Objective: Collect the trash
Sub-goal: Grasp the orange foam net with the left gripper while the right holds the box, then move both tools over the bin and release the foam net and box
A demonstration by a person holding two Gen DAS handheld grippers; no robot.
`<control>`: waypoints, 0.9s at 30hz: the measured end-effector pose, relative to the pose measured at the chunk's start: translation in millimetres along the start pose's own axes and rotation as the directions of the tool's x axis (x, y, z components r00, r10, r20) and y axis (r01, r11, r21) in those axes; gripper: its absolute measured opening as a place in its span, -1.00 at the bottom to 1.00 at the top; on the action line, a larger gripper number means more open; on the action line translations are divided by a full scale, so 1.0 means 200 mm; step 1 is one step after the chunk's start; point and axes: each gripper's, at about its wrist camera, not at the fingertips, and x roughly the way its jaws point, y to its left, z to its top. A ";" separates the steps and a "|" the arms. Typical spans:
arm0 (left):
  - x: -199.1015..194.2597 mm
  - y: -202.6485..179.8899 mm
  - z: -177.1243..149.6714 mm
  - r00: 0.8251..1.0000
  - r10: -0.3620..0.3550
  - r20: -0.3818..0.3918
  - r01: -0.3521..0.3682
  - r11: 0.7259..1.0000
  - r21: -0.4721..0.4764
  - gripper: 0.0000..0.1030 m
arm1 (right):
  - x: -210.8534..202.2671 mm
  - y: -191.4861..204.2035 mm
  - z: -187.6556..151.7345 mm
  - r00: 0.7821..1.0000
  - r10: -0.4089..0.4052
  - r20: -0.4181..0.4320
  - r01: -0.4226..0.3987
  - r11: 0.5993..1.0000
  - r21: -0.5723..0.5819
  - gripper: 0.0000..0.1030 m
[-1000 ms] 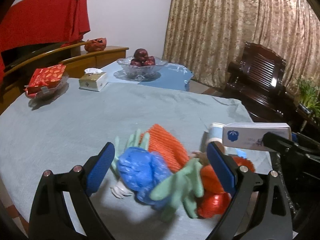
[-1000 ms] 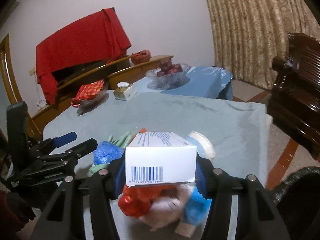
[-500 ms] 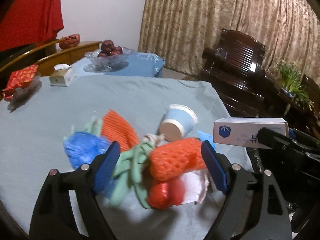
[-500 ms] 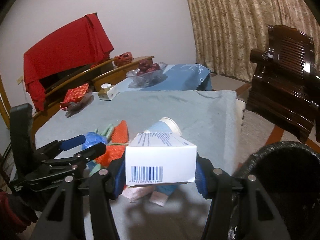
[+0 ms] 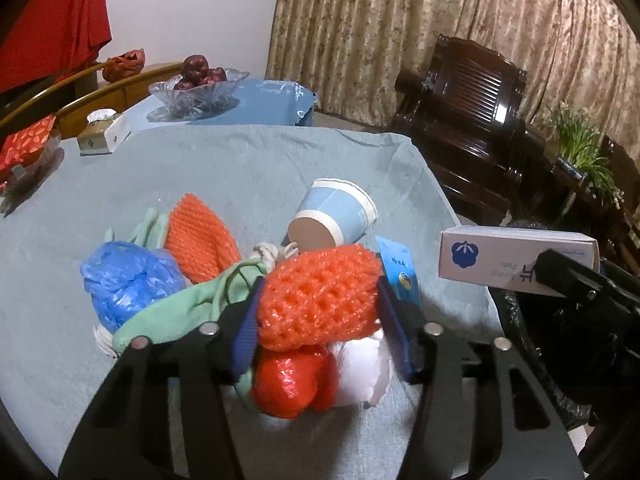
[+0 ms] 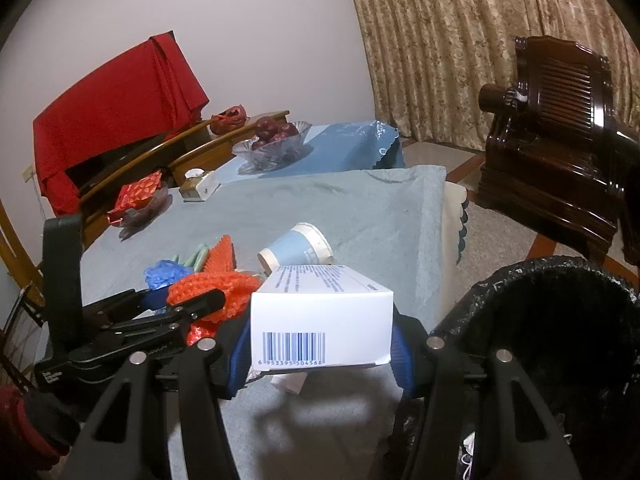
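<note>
Patterned beige curtains [image 5: 400, 32] hang behind a dark carved wooden armchair [image 5: 472, 120]

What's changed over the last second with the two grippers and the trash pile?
The left gripper shifted right across the pile, from the blue bag to the orange foam net; its jaws are closing around the net. The right gripper carried the white box toward the black bin. Paper cup unmoved, box still gripped.
</note>
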 end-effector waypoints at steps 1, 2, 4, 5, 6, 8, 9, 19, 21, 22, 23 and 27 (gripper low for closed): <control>-0.01 0.00 0.00 1.000 -0.005 0.002 0.005 1.000 -0.004 -0.07 | 0.00 0.00 0.00 1.000 -0.001 0.000 0.001 1.000 -0.002 0.09; -0.01 0.01 0.00 1.000 -0.009 0.004 0.009 1.000 -0.008 -0.12 | 0.00 0.00 0.00 1.000 -0.001 0.001 0.001 1.000 -0.001 0.09; -0.03 0.02 0.01 1.000 -0.024 0.013 0.024 1.000 -0.017 -0.18 | 0.00 0.01 0.00 1.000 0.000 0.002 0.000 1.000 -0.002 0.09; -0.04 0.02 0.02 1.000 -0.025 0.018 0.025 1.000 -0.018 -0.22 | 0.00 0.02 0.00 1.000 0.000 0.003 0.000 1.000 -0.002 0.09; -0.06 0.03 0.02 0.999 -0.028 0.027 0.028 0.999 -0.017 -0.23 | 0.00 0.02 0.00 1.000 0.001 0.005 -0.001 1.000 -0.001 0.09; -0.09 0.03 0.04 0.998 -0.031 0.047 0.032 0.999 -0.017 -0.30 | -0.02 0.03 0.01 1.000 0.000 0.012 0.000 1.000 -0.003 0.09; -0.11 0.04 0.05 0.998 -0.028 0.058 0.029 0.999 -0.017 -0.30 | -0.03 0.03 0.01 1.000 -0.001 0.018 0.001 1.000 -0.004 0.09; -0.30 0.02 0.13 0.992 -0.030 0.127 0.032 0.999 -0.011 -0.34 | -0.13 0.08 0.06 0.997 -0.023 0.069 0.024 1.000 -0.019 0.07; -0.32 0.00 0.13 0.991 -0.039 0.126 0.041 0.999 -0.010 -0.34 | -0.15 0.08 0.07 0.997 -0.024 0.073 0.026 0.999 -0.022 0.07; -0.33 -0.01 0.13 0.991 -0.046 0.127 0.048 0.999 -0.010 -0.34 | -0.16 0.08 0.06 0.997 -0.025 0.078 0.026 0.999 -0.019 0.06; -0.34 -0.03 0.13 0.990 -0.052 0.128 0.054 0.999 -0.008 -0.34 | -0.17 0.09 0.07 0.996 -0.026 0.082 0.027 0.999 -0.018 0.06; -0.37 -0.09 0.12 0.989 -0.077 0.130 0.076 0.997 0.011 -0.34 | -0.22 0.07 0.07 0.994 -0.039 0.099 0.040 0.999 -0.012 0.06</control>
